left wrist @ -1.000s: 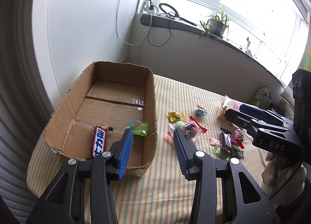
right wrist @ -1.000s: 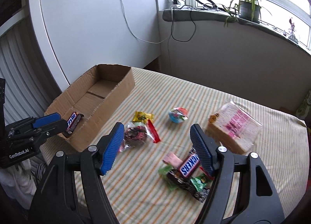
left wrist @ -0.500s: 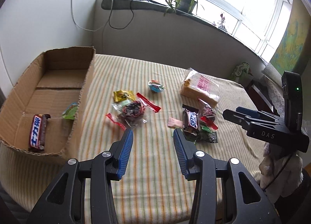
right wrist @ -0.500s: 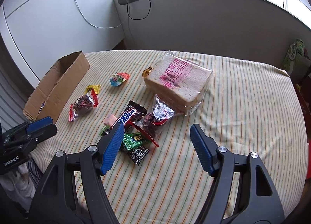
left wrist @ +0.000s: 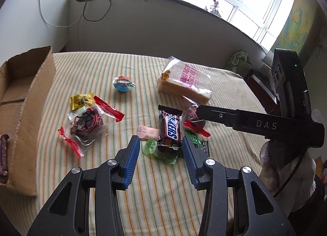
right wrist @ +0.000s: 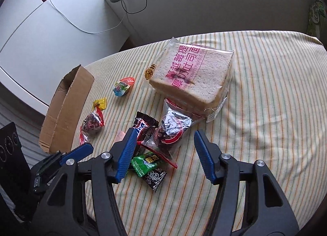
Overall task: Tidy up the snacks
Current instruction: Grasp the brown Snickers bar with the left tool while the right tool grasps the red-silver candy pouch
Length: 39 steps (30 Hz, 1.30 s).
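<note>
Both grippers have been swung from the cardboard box toward the wrapper pile, and the brown Snickers bar is seen lengthwise just ahead of the parted, empty jaws of the left gripper, while the crinkled foil-and-clear snack packet is framed by the right gripper, whose jaws have just been closing but stand apart, gripping nothing.

Both grippers: black frames, silver screws, ribbed blue fingers; one marked "DAS".

The striped yellow cloth-covered table carries an open brown cardboard box at 9 o'clock, a clear-wrapped sliced bread loaf at 1 o'clock, and a brown Snickers bar among small wrapped sweets at centre.
</note>
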Tool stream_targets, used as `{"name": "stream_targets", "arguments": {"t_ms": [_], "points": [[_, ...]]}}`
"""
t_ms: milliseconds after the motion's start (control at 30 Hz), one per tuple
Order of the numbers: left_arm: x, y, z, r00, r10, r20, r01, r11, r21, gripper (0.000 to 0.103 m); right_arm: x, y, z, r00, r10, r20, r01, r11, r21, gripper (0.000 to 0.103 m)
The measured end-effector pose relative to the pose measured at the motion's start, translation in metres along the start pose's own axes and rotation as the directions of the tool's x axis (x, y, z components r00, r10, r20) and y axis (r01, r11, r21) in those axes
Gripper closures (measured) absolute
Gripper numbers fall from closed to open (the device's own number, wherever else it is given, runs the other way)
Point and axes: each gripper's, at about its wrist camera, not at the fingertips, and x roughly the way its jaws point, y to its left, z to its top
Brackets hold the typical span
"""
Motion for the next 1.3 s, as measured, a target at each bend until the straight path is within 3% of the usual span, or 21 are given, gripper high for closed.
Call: {"name": "stream_targets", "arguments": {"t_ms": [200, 500, 633, 767, 967, 1300], "points": [[0.013, -0.003, 0.004, 1.000, -0.012, -0.023, 0.012, 1.000, 0.019, 0.061, 0.012, 0.000, 0.002, 0.999, 0.024, -0.023, -0.023, 0.999, 0.028, 0.048], [0.036, -0.007, 0.009, 0.997, -0.020, -0.071, 0.023, 0.999, 0.042, 0.063, 0.030, 0.007, 0.008, 0.998, -0.006, -0.059, 0.006, 1.000, 0.015, 0.051], [0.046, -0.006, 0.011, 0.996, -0.019, -0.087, 0.023, 0.999, 0.041, 0.063, 0.038, 0.008, 0.009, 0.997, -0.008, -0.071, 0.009, 1.000, 0.013, 0.058], [0.054, -0.008, 0.014, 0.995, -0.016, -0.100, 0.022, 0.998, 0.053, 0.065, 0.034, 0.002, 0.009, 0.997, -0.005, -0.074, 0.006, 1.000, 0.009, 0.062], [0.067, -0.015, 0.019, 0.993, -0.018, -0.115, 0.026, 0.997, 0.069, 0.076, 0.022, -0.012, 0.005, 0.998, 0.001, -0.063, 0.001, 1.000, 0.027, 0.066], [0.066, -0.011, 0.021, 0.993, -0.035, -0.115, 0.041, 0.998, 0.054, 0.076, 0.003, -0.024, -0.009, 0.999, -0.010, -0.033, 0.011, 1.000, 0.028, 0.069]]}}
